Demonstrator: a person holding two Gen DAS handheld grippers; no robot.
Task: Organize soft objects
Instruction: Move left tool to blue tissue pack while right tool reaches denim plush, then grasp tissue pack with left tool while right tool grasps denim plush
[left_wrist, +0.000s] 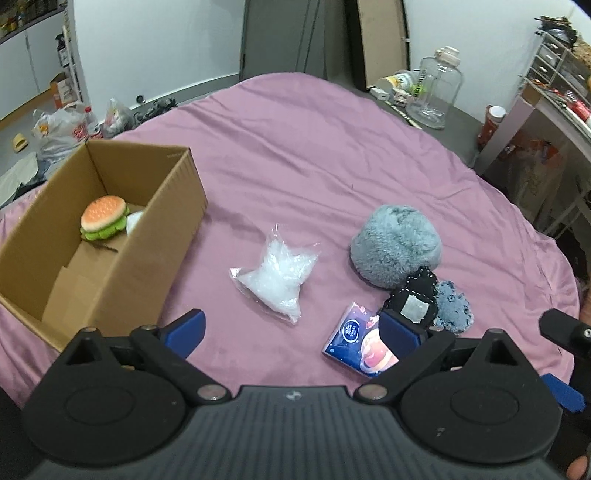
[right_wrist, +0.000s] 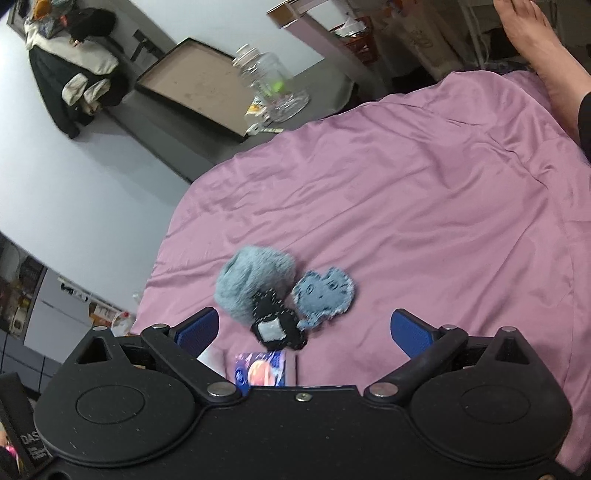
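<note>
On the pink bedspread (left_wrist: 314, 158) lie a clear plastic bag of white stuffing (left_wrist: 277, 277), a fluffy grey plush (left_wrist: 397, 245), a black felt piece with a grey patch (left_wrist: 413, 302), a blue denim patch (left_wrist: 452, 304) and a blue tissue pack (left_wrist: 362, 345). An open cardboard box (left_wrist: 110, 236) at the left holds a toy burger (left_wrist: 105, 218). My left gripper (left_wrist: 291, 328) stands open above the spread, near the bag and the tissue pack. My right gripper (right_wrist: 303, 328) is open over the black felt piece (right_wrist: 277, 326), the grey plush (right_wrist: 255, 280) and the denim patch (right_wrist: 323, 295), gripping nothing.
A big clear jar (left_wrist: 436, 88) and clutter stand on the floor beyond the bed's far edge. Shelves (left_wrist: 561, 85) line the right side, plastic bags (left_wrist: 62, 129) the left. A person's bare foot (right_wrist: 543, 48) rests on the bed at the right wrist view's upper right.
</note>
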